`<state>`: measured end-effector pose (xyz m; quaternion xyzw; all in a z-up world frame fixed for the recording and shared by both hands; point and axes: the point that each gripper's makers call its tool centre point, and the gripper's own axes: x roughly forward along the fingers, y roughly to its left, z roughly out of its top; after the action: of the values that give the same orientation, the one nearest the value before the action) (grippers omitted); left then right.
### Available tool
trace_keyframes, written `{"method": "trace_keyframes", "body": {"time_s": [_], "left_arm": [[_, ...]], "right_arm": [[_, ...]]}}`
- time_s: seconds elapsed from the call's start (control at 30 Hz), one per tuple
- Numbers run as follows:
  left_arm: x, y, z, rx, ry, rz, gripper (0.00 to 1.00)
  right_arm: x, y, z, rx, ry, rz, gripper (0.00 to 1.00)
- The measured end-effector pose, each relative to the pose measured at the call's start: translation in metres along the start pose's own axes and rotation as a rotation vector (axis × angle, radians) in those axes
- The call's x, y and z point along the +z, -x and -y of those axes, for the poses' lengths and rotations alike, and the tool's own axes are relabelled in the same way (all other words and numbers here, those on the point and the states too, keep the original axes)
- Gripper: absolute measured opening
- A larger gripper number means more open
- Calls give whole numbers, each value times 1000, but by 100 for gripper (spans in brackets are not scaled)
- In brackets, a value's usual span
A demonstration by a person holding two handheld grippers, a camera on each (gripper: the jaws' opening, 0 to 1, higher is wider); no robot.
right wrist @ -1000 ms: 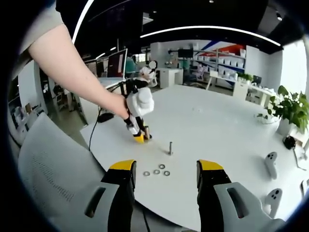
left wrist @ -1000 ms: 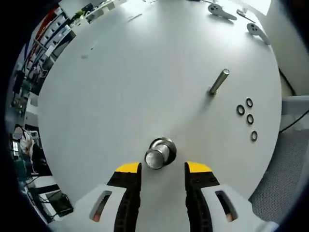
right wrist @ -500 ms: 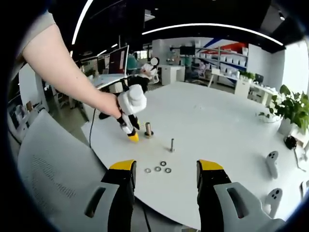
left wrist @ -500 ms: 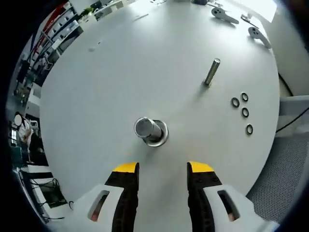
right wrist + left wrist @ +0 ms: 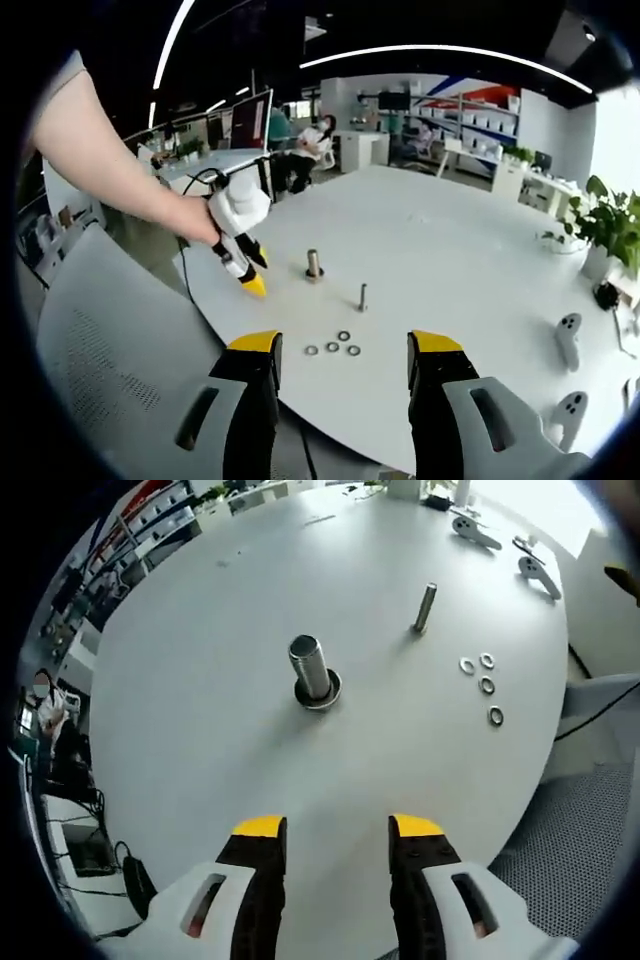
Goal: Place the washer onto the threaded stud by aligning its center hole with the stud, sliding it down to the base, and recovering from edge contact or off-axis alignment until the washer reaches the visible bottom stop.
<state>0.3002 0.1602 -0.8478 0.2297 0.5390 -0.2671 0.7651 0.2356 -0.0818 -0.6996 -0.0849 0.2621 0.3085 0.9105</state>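
On the table: we see four washers (image 5: pixel 333 346) lying flat in a loose cluster near the table (image 5: pixel 450 260) edge closest to us, a thin threaded stud (image 5: pixel 362 297) upright just beyond them, and a thicker flanged post (image 5: pixel 313 265) farther in toward the centre.
Left gripper: our left gripper (image 5: pixel 327 826) has its jaws parted and nothing between them; in the right gripper view it (image 5: pixel 246 277) hangs above the table, beside the post.
Right gripper: our right gripper (image 5: pixel 341 344) is spread wide and empty, off the near edge.
Key relation: the washers lie straight ahead of our right jaws, with the stud directly behind them; we judge the right hand the better placed for the pickup.
Axis: the stud's long axis stands vertical, tip up; each washer's hole faces up too.
From the left: washers (image 5: pixel 482 680) and stud (image 5: pixel 424 607) sit off toward the table's right edge.
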Motion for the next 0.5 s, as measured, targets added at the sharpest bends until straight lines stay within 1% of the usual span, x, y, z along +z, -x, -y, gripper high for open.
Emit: {"method": "trace_keyframes", "body": {"time_s": [0.03,0.07,0.1,0.17,0.2,0.23,0.27,0.37,0.47,0.5], "left_arm": [[-1,1,0,-2,13,22,39],[-1,2,0,-1,17,28,39],[-1,3,-2,3,32,48,39],[-2,5,-4,6,40,63,39],[-1,5,-6,7,53,80,39],[1,7,-6,6,66,93,39],[6,10,-6,6,76,120,39],[14,18,-4,17,72,177,39],[20,27,1,12,78,224,39],[24,30,4,4,101,260,40]], "right_arm": [[0,0,0,-1,-1,-1,52],[-1,0,0,-1,-3,-2,52],[-1,0,0,0,-3,-3,52],[-1,0,-1,1,1,-4,52],[-1,0,-1,4,2,-5,52],[-1,0,-1,5,3,-6,52],[-2,0,-2,7,4,-10,52],[-2,0,-2,8,7,-9,52],[-3,-1,-3,11,8,-14,52],[-4,-1,-4,16,11,-20,52]]}}
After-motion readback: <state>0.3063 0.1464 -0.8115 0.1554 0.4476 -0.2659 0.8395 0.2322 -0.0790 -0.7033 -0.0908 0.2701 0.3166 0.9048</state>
